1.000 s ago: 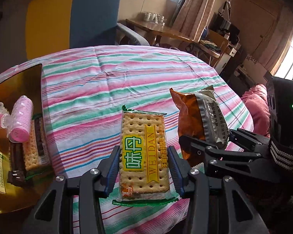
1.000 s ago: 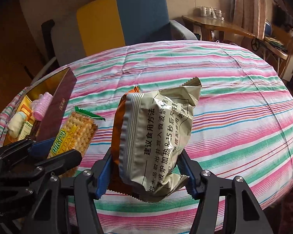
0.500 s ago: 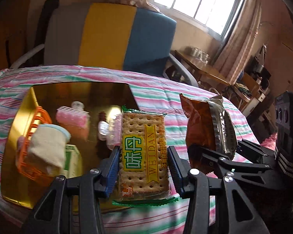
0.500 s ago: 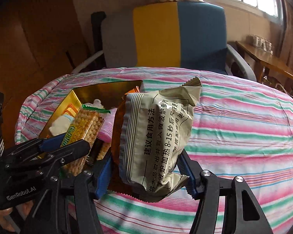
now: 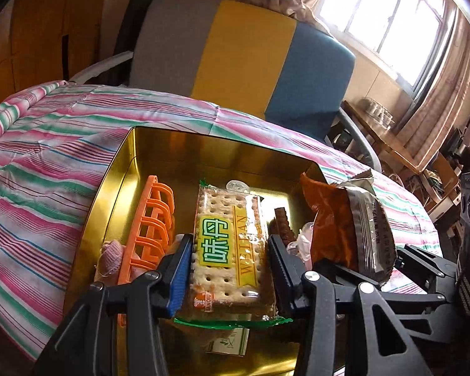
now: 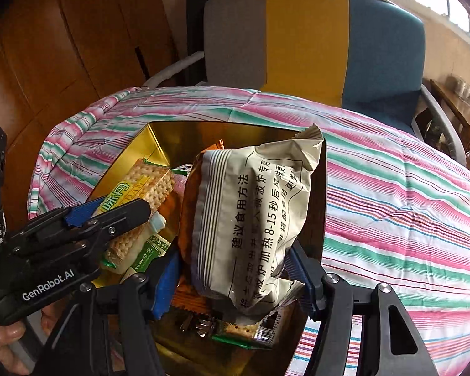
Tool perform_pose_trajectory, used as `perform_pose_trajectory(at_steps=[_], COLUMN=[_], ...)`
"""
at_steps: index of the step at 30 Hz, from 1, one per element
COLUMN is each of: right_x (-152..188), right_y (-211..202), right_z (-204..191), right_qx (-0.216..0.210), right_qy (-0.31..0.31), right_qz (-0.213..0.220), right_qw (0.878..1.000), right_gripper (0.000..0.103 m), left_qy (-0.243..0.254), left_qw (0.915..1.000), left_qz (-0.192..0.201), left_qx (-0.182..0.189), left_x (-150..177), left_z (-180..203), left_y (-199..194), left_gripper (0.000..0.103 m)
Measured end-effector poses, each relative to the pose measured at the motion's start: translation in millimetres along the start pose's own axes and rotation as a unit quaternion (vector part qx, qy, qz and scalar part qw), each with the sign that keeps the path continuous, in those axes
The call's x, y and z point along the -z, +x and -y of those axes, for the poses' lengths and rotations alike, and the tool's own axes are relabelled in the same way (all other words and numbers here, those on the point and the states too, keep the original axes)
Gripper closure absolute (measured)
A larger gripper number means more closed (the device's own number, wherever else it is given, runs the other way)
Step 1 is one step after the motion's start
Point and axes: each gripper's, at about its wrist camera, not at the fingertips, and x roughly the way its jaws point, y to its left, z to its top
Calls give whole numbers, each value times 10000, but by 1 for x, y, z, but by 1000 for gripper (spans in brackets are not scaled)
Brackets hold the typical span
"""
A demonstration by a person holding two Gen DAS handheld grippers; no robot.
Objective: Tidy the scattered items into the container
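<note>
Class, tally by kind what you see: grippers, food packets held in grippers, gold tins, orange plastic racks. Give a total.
Grippers: 2 (left gripper; right gripper, jaws opening with the snack pouch between them)
Held packets: 2 (cracker packet, snack pouch)
gold tin: 1
orange rack: 1
Total: 6

— What's sitting behind the table?

— An armchair point(image 5: 241, 62) in grey, yellow and blue panels is standing right at the far edge, its pale curved armrests showing on both sides. A striped pink, green and white cloth point(image 5: 47, 144) is covering the tabletop.

— And the walls?

— Brown wooden panelling point(image 6: 62, 47) is running along the left. Daylight is pouring through a barred window point(image 5: 388, 22) at upper right, with beige curtains point(image 5: 448, 94) hanging beside it. A wooden side table point(image 5: 388, 138) is standing beneath, carrying small blurred items.
</note>
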Motion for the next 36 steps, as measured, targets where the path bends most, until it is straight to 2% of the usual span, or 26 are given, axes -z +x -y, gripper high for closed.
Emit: perform_pose_trajectory(at_steps=[6,12,19,31,36], right_x=[6,15,24,42,52], right_y=[2,-3,-9,-25,-36], right_z=[2,7,11,2,-6], right_qx=[-275,-333,-346,45,257], right_qy=[108,271,426,325,261], right_qz=[-64,-55,-36,84,224], right_qw=[9995,9991,9985,9994,9991], right_gripper=[37,37,37,30,26], left_qy=[-59,-40,152,427,531], left_qw=[10000,10000,9993,9946,9889], left_qz=[-8,69,225,296,268], left_qx=[25,-46,-275,-900,-1361], left_x=[2,3,7,39,52], left_z=[-5,-4,8,19,22], left_y=[6,-3,-18,-46,-60], left_gripper=[55,46,40,40,40])
